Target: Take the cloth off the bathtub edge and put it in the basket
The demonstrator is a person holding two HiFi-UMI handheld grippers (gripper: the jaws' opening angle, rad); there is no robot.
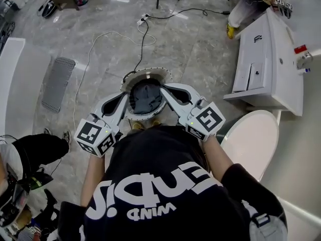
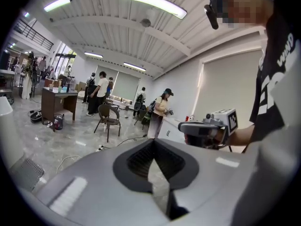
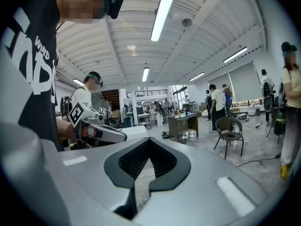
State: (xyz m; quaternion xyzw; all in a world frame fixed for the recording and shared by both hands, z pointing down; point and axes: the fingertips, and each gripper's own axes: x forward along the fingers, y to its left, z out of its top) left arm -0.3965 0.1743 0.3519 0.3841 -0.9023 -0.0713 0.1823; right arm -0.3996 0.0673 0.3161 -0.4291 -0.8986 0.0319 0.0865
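Head view over the marble floor: no cloth, bathtub edge or basket can be made out, so the search could stall, or a blind turn could knock the white cabinet. The person's elbows are tucked, with the left gripper and right gripper angled inward. Both sets of fingers are pressed together, holding nothing.

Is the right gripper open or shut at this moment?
Shut. In its own view, the right gripper shows its jaws touching at the tips, with nothing between them.
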